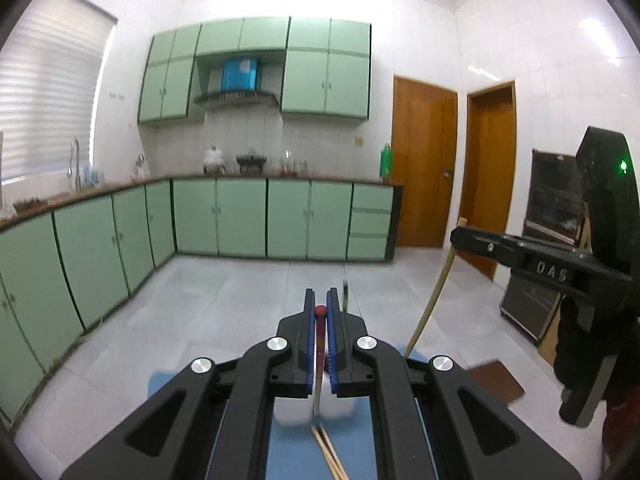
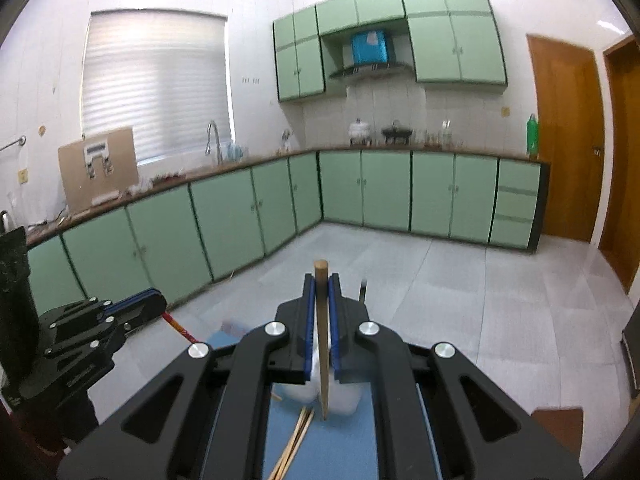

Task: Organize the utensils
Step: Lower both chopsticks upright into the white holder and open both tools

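Observation:
My left gripper (image 1: pixel 320 300) is shut on a red-topped chopstick (image 1: pixel 320 314) that hangs down between its blue pads toward a white container (image 1: pixel 296 410). My right gripper (image 2: pixel 321 282) is shut on a brown wooden chopstick (image 2: pixel 322 344), held upright with its tip over the white container (image 2: pixel 340 400). Loose wooden chopsticks (image 1: pixel 330 454) lie on the blue mat (image 1: pixel 296 452) below; they also show in the right wrist view (image 2: pixel 294 446). The right gripper (image 1: pixel 460 236) shows at the right of the left wrist view, and the left gripper (image 2: pixel 154 298) at the left of the right wrist view.
Both grippers are raised above a blue mat (image 2: pixel 352 448) on a table. A brown object (image 1: pixel 498 380) lies at the mat's right. Beyond are a grey tiled floor, green kitchen cabinets (image 1: pixel 240 220) and wooden doors (image 1: pixel 424 164).

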### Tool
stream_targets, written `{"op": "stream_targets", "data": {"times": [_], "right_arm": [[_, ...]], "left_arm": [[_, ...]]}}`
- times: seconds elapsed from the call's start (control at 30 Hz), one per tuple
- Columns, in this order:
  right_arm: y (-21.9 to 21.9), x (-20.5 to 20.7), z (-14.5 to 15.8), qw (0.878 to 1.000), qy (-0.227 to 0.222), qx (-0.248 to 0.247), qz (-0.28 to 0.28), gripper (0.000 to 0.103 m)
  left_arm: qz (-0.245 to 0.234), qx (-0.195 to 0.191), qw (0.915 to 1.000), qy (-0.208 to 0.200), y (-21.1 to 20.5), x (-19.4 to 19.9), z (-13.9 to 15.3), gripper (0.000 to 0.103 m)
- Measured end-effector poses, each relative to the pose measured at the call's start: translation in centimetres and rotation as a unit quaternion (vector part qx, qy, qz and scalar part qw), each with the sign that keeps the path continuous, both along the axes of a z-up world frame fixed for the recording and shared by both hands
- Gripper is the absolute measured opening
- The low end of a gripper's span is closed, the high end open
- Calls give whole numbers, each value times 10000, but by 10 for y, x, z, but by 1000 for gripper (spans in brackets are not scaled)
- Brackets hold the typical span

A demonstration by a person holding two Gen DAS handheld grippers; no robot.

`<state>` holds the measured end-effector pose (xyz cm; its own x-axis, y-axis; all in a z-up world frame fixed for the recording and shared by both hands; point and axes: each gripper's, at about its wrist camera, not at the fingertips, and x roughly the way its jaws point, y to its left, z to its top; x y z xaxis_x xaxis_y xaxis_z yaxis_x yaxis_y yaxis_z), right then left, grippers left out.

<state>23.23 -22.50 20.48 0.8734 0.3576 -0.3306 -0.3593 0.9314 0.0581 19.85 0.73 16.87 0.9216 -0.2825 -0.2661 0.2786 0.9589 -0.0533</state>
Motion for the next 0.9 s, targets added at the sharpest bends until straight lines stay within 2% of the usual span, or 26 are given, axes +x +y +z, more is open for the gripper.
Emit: {"op": "stream_targets", "data": {"times": [0.1, 0.2, 0.4, 0.73, 0.77, 0.83, 0.87, 0.9], "right_arm": [[0, 26, 3, 9999, -137, 25, -100, 6], [0, 49, -6, 9997, -142, 14, -203, 6], [13, 91, -49, 9991, 175, -167, -341, 6], [27, 106, -111, 9947, 900, -373, -339, 6], [25, 102, -113, 9945, 912, -368, -361, 7], [21, 96, -113, 9944, 902, -348, -437, 19], [17, 91, -113, 9945, 876, -305, -479, 28], [14, 85, -112, 9946, 856, -279, -511, 31]], "left_arm": [[69, -11, 9999, -147, -5, 21, 7, 5], [163, -85, 9998, -51, -5, 56, -2, 5], [226, -43, 9993, 284, -6, 98, -39, 5], [136, 49, 9952, 967, -10, 126, -87, 5], [131, 51, 9950, 986, -8, 124, -89, 6], [117, 49, 9949, 999, -7, 119, -90, 12], [119, 31, 9951, 980, -5, 117, -89, 16], [138, 16, 9955, 933, -3, 109, -87, 20]]}}
